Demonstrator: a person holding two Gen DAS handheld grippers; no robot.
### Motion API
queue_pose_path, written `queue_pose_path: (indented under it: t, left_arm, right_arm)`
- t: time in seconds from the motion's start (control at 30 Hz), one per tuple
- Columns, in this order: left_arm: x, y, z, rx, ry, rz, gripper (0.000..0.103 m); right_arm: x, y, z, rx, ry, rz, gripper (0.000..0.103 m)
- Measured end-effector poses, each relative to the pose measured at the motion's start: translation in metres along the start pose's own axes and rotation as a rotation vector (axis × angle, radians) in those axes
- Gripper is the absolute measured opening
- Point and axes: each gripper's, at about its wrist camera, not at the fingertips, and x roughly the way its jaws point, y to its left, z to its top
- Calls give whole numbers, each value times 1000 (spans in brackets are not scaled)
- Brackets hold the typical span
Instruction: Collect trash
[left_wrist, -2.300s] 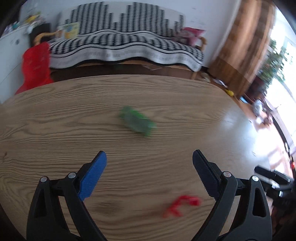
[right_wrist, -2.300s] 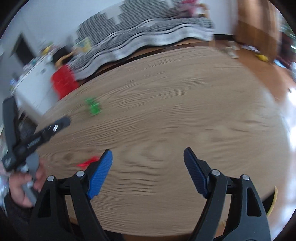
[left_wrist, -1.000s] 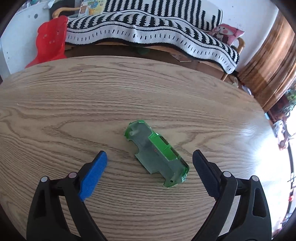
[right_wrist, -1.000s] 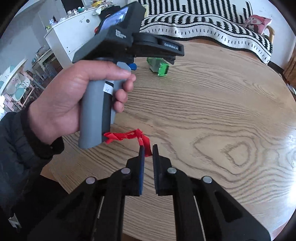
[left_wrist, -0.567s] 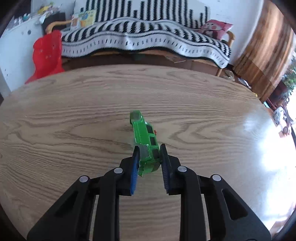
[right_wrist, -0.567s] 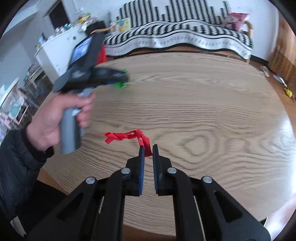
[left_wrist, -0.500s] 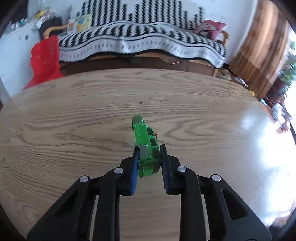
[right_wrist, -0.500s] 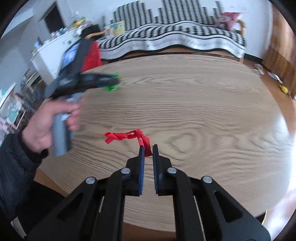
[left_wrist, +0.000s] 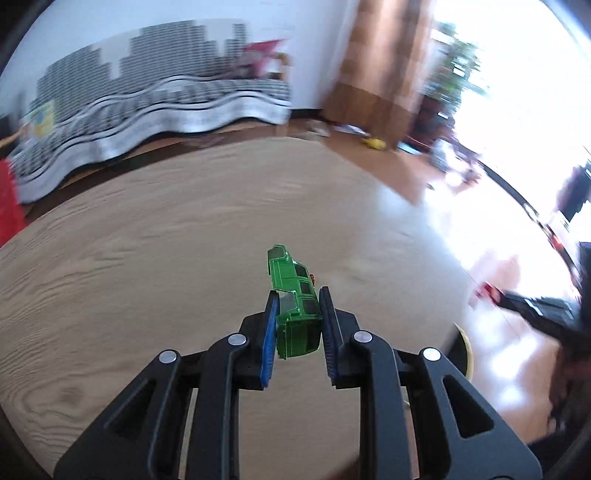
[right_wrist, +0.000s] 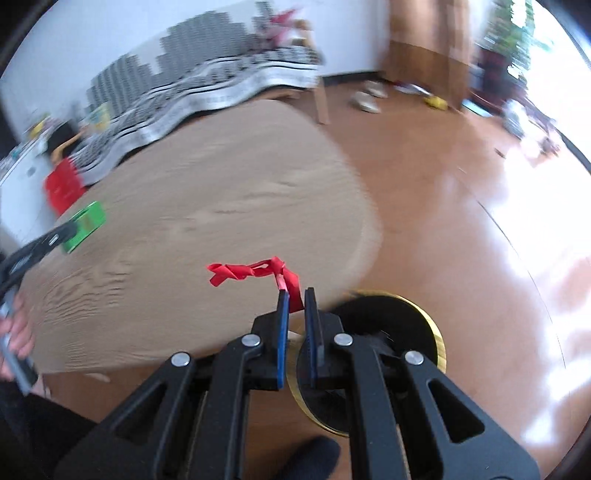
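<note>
1. Left tool (left_wrist: 297, 321): clenched on green plastic toy-truck shell (left_wrist: 293, 306). Pads press both long sides of its rear half; cab end sticks out fwd, past the tips. Side grip prob. chosen because the shell is narrow and hollow, so it sits firm between flat pads. Shell is clear of the surface (left_wrist: 147, 236), carried above it.
2. Right tool (right_wrist: 295, 306): clenched on red twisted wrapper strip (right_wrist: 255, 271). Only one end is nipped at the pad tips; rest trails out to the left, loose in air. Thin, limp item, so a tip pinch is all it gives.
3. Bin (right_wrist: 424, 317): round, dark inside, yellow rim, on the floor just off the surface edge, partly behind right tool. Wrapper hangs near its mouth; judged: drop-off pt for both pieces.
4. Surface: oval, wood grain; no other trash visible on it in either view.
5. Person's hand (right_wrist: 14, 332): lower left of right-wrist view, on left tool's handle.
6. Background: striped sofa cover (left_wrist: 147, 110), red chair (right_wrist: 62, 184). Heavy blur.
7. Writing/brands: none legible. Small panels on truck shell too blurred to read.
</note>
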Motion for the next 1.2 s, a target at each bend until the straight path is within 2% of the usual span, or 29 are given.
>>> queue_pose_path:
  t: [0.1, 0.2, 0.33, 0.63, 0.97, 1.03, 1.07, 1.1, 1.13, 1.2]
  left_arm:
    - [8, -59, -15, 97, 25, -97, 21]
    - [14, -100, -28, 170, 42, -157, 21]
    - [28, -144, -41, 250, 69, -236, 21]
    - [55, -168, -40, 277, 102, -303, 21]
    - [64, -169, -41, 268, 125, -319, 21]
    - [66, -169, -41, 266, 128, -324, 21]
    - [67, -168, -41, 266, 131, -328, 21]
    - [69, -167, -40, 266, 133, -333, 21]
    - [71, -167, -40, 260, 138, -343, 21]
    - [73, -171, -40, 258, 143, -361, 21]
  right_arm:
    - [3, -41, -12, 87, 47, -57, 9]
    - [8, -66, -23, 135, 96, -91, 9]
    - [15, -77, -31, 149, 144, -103, 9]
    - [23, -82, -33, 169, 177, -91, 9]
    - [27, -88, -29, 198, 194, -90, 10]
    - [27, -89, -29, 208, 188, -93, 19]
    - [25, -89, -29, 213, 180, -96, 39]
    - [23, -90, -29, 215, 167, -102, 65]
    - [18, -91, -28, 217, 141, -111, 71]
    - [13, -94, -26, 232, 120, -106, 71]
